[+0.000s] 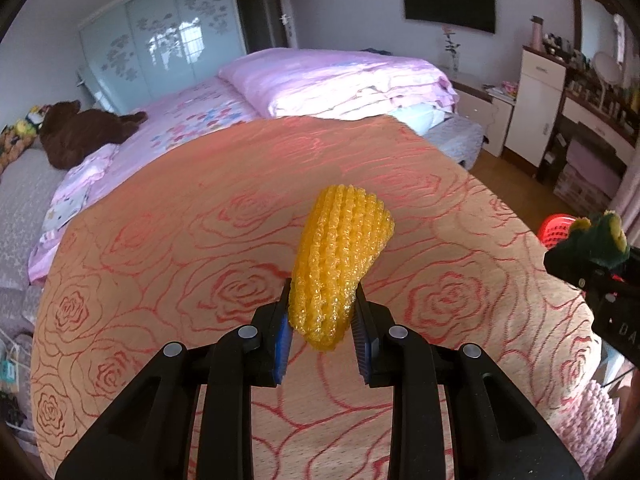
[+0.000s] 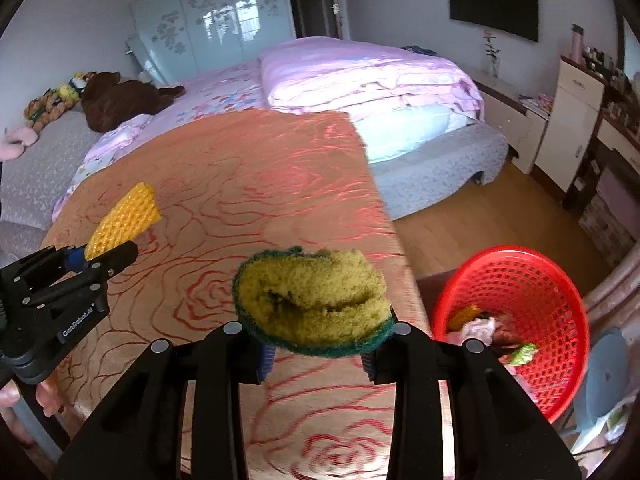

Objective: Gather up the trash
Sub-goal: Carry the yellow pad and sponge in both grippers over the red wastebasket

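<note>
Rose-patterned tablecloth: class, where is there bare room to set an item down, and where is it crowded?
The rose-patterned tablecloth is bare from its far edge by the bed to the near edge. Crowded: the red basket on the right already holds trash, and both grippers are full, foam net left, sponge right.

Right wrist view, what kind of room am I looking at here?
Most likely a home bedroom: a large bed with a folded pink quilt, a frosted-glass sliding wardrobe along the far wall, and a black wall-mounted television opposite the bed.
</note>
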{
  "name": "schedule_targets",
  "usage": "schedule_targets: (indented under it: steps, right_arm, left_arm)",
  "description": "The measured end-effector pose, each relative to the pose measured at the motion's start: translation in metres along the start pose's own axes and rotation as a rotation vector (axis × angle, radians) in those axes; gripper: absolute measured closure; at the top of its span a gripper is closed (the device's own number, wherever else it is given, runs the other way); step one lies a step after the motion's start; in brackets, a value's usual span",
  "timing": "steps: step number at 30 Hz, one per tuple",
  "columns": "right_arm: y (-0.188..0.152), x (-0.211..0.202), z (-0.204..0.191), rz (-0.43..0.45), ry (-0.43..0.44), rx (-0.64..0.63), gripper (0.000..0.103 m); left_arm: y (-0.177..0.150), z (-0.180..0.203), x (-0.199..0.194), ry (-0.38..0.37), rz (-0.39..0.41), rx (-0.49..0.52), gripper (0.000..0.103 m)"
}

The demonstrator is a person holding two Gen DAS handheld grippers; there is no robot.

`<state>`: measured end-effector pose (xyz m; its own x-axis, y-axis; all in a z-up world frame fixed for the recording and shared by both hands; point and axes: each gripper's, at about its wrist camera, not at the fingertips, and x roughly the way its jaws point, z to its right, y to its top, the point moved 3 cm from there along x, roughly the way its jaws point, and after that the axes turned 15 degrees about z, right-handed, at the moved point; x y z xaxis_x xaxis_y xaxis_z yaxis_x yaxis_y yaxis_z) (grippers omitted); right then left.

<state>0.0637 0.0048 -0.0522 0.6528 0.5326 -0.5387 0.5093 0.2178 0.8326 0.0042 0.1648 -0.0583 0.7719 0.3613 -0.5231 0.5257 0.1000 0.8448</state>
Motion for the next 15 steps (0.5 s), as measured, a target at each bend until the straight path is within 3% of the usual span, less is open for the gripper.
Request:
schedule_targets:
  steps: [15]
  right_arm:
    - [-0.002,-0.037,0.082,0.004,-0.147,0.046,0.071]
  left_arm:
    - [0.027,0.084,0.007,-0.165,0.026,0.126,0.078]
